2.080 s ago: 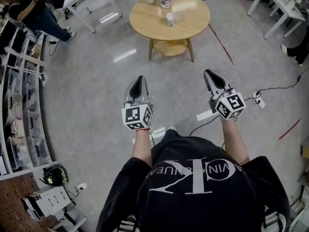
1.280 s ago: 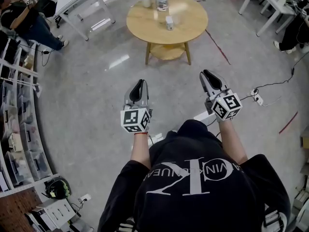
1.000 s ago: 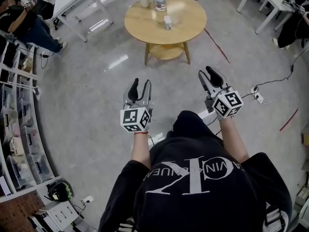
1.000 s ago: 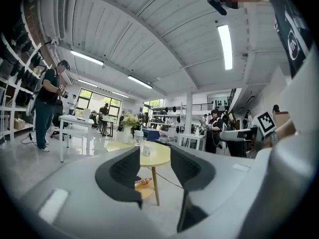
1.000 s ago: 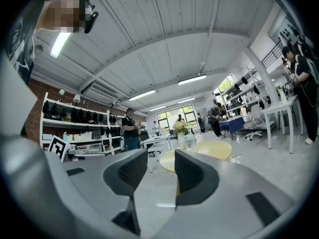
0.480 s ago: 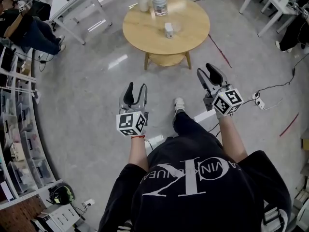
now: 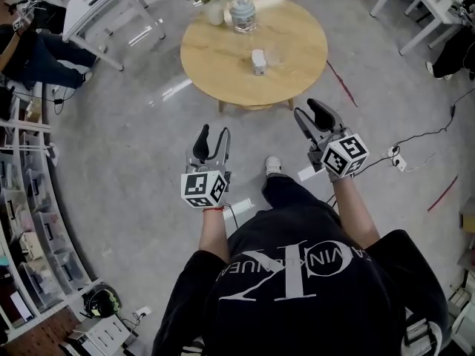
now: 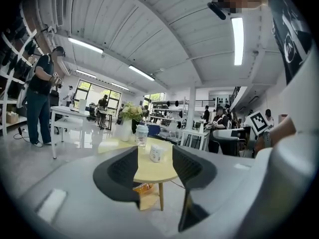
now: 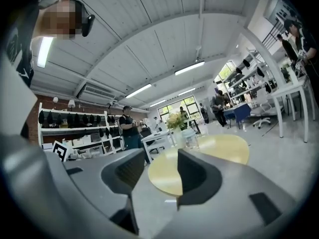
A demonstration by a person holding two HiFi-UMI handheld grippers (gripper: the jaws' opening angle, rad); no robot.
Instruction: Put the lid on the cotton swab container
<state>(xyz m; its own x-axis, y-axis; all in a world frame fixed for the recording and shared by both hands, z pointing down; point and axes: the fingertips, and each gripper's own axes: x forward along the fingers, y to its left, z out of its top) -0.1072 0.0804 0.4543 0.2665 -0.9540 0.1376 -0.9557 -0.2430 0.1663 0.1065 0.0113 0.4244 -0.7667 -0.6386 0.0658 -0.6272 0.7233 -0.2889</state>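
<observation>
The left gripper (image 7: 214, 133) and right gripper (image 7: 310, 111), shut earlier, now stand open and empty; the round table (image 7: 297, 58) lies nearer.

My head camera looks steeply down from above my arms. One camera rides on my left claw (image 7: 213, 136) and one on my right claw (image 7: 312, 111), both looking forward. All three see the round table (image 7: 223, 58), far off
</observation>
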